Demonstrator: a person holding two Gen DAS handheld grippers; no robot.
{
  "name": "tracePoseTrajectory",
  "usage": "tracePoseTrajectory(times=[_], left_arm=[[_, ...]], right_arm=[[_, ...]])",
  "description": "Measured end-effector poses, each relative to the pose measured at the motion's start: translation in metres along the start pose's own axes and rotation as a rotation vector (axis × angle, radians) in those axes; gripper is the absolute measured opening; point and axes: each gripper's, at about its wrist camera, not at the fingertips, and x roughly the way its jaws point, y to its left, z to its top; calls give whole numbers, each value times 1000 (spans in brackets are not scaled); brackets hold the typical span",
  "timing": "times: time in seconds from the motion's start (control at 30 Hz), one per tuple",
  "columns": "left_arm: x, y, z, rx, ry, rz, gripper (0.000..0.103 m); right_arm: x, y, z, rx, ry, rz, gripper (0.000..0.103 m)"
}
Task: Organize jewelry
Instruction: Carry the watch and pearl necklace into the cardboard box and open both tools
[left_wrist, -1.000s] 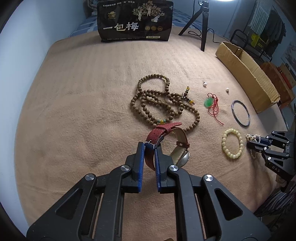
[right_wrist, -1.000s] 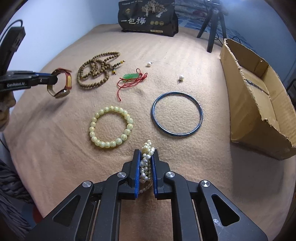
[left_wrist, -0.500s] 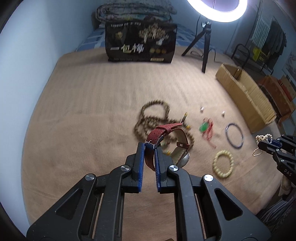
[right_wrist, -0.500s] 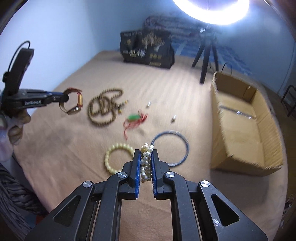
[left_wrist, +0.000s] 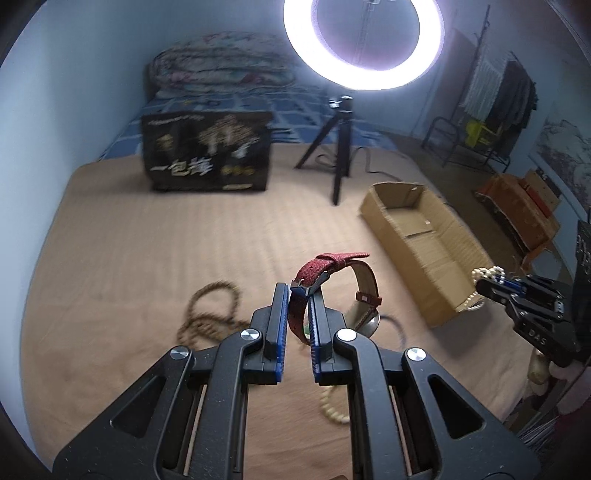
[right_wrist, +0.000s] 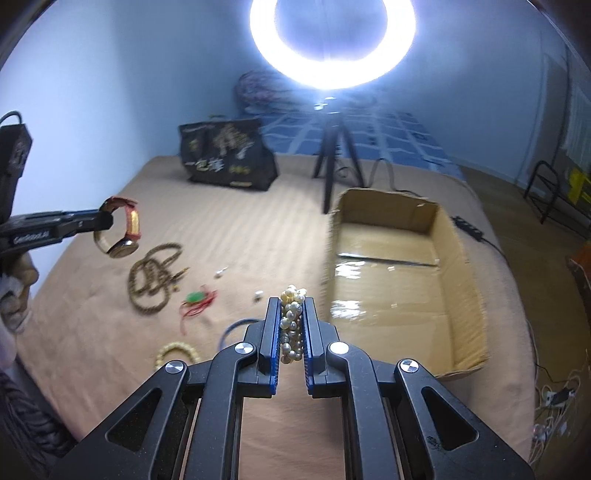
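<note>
My left gripper (left_wrist: 298, 291) is shut on the red strap of a wristwatch (left_wrist: 334, 288), which hangs in the air above the tan blanket; from the right wrist view the same watch (right_wrist: 122, 236) shows at the left. My right gripper (right_wrist: 291, 304) is shut on a bunch of pearl strands (right_wrist: 291, 321), held up just left of the open cardboard box (right_wrist: 399, 277). In the left wrist view that gripper (left_wrist: 480, 282) is at the right with pearls (left_wrist: 484, 273) over the box's (left_wrist: 421, 240) near corner. On the blanket lie brown prayer beads (right_wrist: 155, 277), a green pendant on red cord (right_wrist: 195, 299), a blue bangle (right_wrist: 232, 328) and a yellow bead bracelet (right_wrist: 177, 350).
A black printed bag (right_wrist: 229, 155) stands at the back of the blanket. A ring light on a tripod (right_wrist: 332, 162) rises beside the box's far end. Two small pearl pieces (right_wrist: 221, 272) lie near the pendant. A person's hand (right_wrist: 18, 280) shows at the left edge.
Both grippers have risen off the blanket with their loads and tilted up, so the box and ring light came into view. The watch and pearls stay gripped.
</note>
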Motion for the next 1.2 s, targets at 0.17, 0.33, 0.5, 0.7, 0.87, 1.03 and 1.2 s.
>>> tracePoseTrajectory(times=[0.17,0.33,0.5,0.7,0.87,1.03,1.2], left_arm=[[14,-35,13,35,-6,-33,9],[32,-67,21,48,-3,-65,9],[56,-109,27,66,2,-108,9],[86,-146,20,113,42,-120,9],[101,-160,13,126,81,-145,11],[100,-163,11,150,62,-131,43],[92,-158,13,154,46,-117,47]], right_arm=[[-2,-29,6,34,-9,-41,9],[3,-59,9,76,4,-71,9],[10,-84,12,135,15,-83,9],[16,-103,13,167,27,-95,9],[20,-116,10,203,39,-87,9],[23,-122,10,225,54,-88,20],[18,-119,12,227,32,-118,48]])
